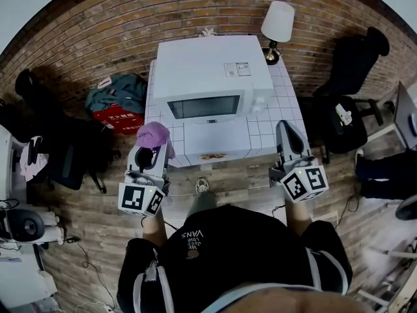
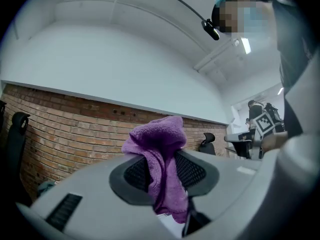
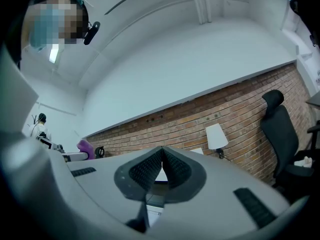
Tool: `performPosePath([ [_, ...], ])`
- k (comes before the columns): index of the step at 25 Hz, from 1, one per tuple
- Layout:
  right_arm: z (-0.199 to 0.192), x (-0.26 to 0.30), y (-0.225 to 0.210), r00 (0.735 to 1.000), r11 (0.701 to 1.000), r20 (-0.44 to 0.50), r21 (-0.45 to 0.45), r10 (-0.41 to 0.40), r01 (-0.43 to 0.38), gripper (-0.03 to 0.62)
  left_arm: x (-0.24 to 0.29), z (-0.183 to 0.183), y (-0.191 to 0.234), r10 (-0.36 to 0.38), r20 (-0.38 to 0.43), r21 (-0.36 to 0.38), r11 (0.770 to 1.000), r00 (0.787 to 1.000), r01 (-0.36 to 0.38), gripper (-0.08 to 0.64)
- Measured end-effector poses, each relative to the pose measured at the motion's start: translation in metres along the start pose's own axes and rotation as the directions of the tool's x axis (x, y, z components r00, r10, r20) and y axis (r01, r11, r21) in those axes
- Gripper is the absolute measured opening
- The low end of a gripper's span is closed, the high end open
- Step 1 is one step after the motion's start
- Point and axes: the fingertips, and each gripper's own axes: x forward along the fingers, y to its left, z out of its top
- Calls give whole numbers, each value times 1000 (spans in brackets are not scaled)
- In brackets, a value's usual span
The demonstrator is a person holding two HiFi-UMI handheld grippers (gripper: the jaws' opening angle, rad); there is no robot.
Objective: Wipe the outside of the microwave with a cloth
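Observation:
A white microwave point(image 1: 212, 77) stands on a white tiled table point(image 1: 273, 119) against the brick wall, its dark door window facing me. My left gripper point(image 1: 154, 150) hovers near the table's front left corner, shut on a purple cloth point(image 1: 154, 135) that bunches up above its jaws. In the left gripper view that purple cloth point(image 2: 162, 171) hangs between the black pads point(image 2: 136, 174). My right gripper point(image 1: 288, 137) is held by the table's front right edge, shut with nothing in it; its pads point(image 3: 145, 170) meet at the tips.
A white lamp point(image 1: 277, 25) stands at the table's back right. A black office chair point(image 1: 342, 119) sits to the right, a bag and clothes pile point(image 1: 117, 103) to the left. Wooden floor lies below me.

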Motion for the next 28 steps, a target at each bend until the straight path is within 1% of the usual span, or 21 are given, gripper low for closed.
performPosePath([
  [7,-2,57,0,998,998,18,5,-64,64,0,44,5,70,-16,5,16,1000,1000,16,132],
  [13,-6,97,1,989,990,44,-7,-138,138,0,88,2,122,-70,4,18,997,998,70,132],
  [18,-8,117,2,979,980,47,-12,-199,200,0,115,-6,154,-108,-20,47,993,994,109,132],
  [22,-14,130,1,976,976,32,-16,-217,218,0,133,-18,174,-125,-51,69,989,991,128,132],
  [28,-17,152,-6,980,980,26,-21,-198,199,0,159,-22,196,-120,-95,139,981,988,132,132],
])
